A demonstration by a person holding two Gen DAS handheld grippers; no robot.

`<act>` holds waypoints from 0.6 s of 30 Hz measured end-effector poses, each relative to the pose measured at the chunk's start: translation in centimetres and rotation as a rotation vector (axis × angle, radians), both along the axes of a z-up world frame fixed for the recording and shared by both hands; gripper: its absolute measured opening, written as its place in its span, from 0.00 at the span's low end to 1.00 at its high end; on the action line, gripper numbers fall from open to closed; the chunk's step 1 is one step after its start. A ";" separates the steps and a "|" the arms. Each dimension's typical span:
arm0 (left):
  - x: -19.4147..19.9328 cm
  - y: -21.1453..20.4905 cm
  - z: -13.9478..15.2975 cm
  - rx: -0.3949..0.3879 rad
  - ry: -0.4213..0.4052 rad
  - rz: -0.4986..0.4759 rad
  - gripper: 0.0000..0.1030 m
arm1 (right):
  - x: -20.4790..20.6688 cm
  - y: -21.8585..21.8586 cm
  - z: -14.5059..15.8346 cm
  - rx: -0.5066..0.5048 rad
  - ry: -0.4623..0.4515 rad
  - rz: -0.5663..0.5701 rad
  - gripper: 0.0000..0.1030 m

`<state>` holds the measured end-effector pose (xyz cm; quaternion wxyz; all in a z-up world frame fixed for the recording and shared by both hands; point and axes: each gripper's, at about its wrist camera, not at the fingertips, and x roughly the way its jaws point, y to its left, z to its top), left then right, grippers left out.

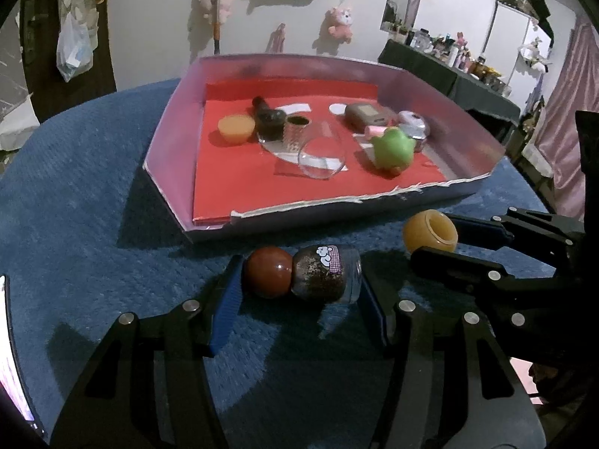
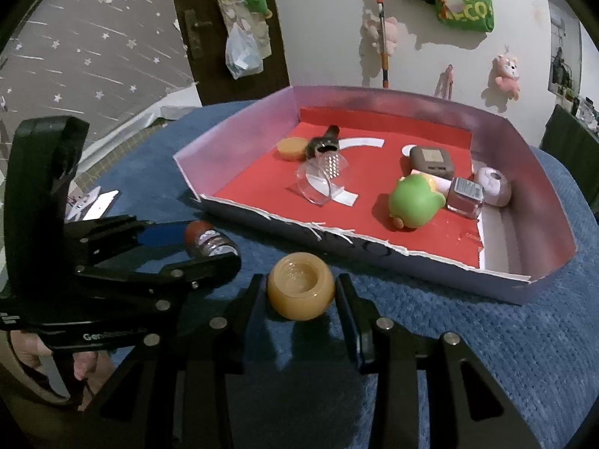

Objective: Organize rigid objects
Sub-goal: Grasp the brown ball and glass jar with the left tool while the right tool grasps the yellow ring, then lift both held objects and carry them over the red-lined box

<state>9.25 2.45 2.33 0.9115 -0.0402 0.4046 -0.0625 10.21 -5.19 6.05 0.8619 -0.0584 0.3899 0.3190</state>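
A small bottle with a round red cap (image 1: 303, 275) lies sideways between my left gripper's (image 1: 299, 299) blue pads, which press on its cap and its base. My left gripper is shut on it just above the blue cloth. In the right wrist view the same bottle (image 2: 209, 243) shows inside the left gripper (image 2: 194, 247) at the left. An amber round pot (image 2: 301, 286) with an open mouth sits between my right gripper's (image 2: 299, 295) pads, which are shut on its sides. The pot (image 1: 430, 232) and right gripper (image 1: 441, 241) also appear at the right in the left wrist view.
A shallow box with a red floor (image 1: 243, 172) stands beyond both grippers, its low torn front wall (image 2: 337, 241) nearest. Inside lie a clear glass (image 1: 322, 153), a green toy (image 1: 393, 147), an amber lid (image 1: 236, 129), a dark bottle (image 1: 269, 119), a grey case (image 1: 365, 114). Blue cloth (image 1: 93, 187) covers the table.
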 end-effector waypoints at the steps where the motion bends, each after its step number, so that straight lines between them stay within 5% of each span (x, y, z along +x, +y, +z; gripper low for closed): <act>1: -0.2 -0.1 0.3 -0.002 -0.007 -0.002 0.53 | -0.2 -0.1 0.3 0.007 -0.004 0.001 0.39; 18: 1.9 -1.3 4.6 -0.010 -0.111 -0.032 0.53 | 1.6 -1.5 4.3 0.073 -0.064 -0.036 0.39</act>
